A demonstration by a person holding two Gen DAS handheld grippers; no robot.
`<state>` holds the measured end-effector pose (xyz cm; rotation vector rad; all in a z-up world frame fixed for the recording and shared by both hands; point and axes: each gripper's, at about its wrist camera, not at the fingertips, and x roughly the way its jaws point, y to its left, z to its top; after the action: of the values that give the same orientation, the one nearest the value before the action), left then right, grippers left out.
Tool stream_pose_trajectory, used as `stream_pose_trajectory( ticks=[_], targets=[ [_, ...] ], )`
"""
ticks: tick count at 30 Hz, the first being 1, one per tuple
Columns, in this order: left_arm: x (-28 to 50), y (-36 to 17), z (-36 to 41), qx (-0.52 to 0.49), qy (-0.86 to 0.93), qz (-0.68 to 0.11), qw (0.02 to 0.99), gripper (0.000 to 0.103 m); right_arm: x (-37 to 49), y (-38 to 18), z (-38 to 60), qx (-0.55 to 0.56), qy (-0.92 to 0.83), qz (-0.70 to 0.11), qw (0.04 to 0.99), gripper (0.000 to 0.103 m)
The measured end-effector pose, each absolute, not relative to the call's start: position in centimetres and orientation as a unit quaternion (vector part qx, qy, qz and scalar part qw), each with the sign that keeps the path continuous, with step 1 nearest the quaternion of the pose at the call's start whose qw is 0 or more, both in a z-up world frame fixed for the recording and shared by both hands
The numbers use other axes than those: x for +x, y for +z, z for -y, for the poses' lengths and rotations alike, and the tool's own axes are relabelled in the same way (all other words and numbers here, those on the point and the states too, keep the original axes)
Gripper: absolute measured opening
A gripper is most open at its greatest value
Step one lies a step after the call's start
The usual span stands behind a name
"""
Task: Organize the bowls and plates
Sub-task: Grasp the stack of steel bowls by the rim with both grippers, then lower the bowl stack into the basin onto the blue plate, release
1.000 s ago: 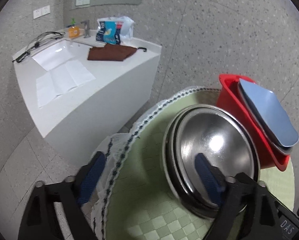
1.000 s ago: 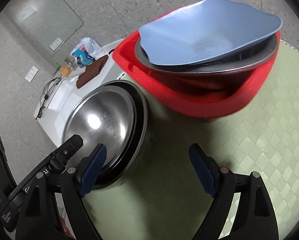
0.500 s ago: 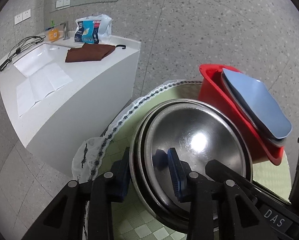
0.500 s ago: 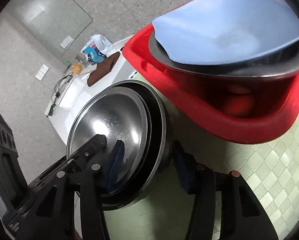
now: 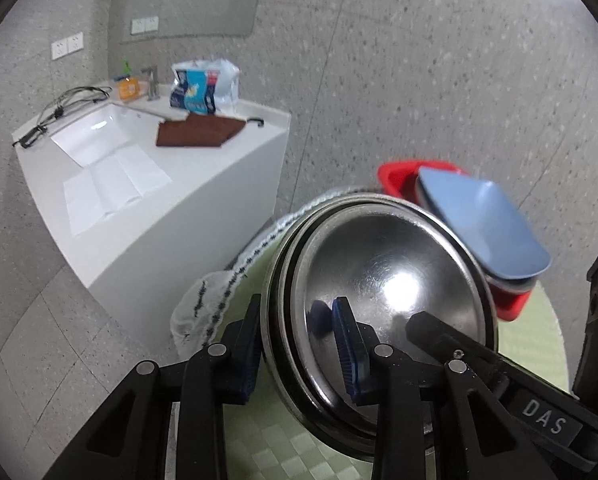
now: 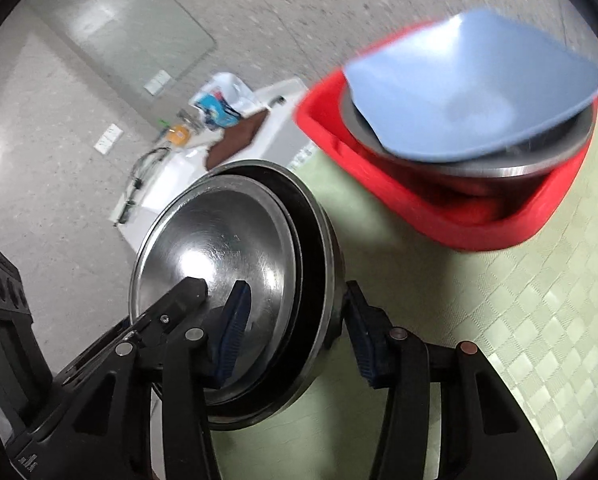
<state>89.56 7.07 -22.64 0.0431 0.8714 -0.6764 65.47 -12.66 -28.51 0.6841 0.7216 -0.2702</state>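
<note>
At 6 o'clock on the green worktop [image 6: 479, 320] | left tongs [image 5: 299, 344] and right tongs [image 6: 291, 324], wide open a second ago, now both pinch the steel bowl stack [image 5: 379, 300] rim (so lifting seems ready) | stack tilted, opening faces 11 o'clock | red basin [image 6: 479, 224] at 1 o'clock.
</note>
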Motion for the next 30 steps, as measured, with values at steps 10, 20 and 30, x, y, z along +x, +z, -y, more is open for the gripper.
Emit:
stream_pose_trajectory(
  ticks=[10,20,30],
  targets=[
    [84.5,-16.6,-6.3,0.001,-0.343,-0.357,0.869,0.029,61.9,-22.6,13.9,0.3,-0.121,-0.287,0.902,0.048],
    [84.0,-14.6,3.6,0.008,-0.374,-0.347,0.86,0.029,61.0,-19.0,23.0,0.286,-0.132,-0.273,0.909,0.048],
    [87.5,-19.8,12.1,0.034,-0.379,-0.403,0.832,0.029,62.1,-22.8,30.8,0.29,-0.166,-0.326,0.884,0.048]
  ],
)
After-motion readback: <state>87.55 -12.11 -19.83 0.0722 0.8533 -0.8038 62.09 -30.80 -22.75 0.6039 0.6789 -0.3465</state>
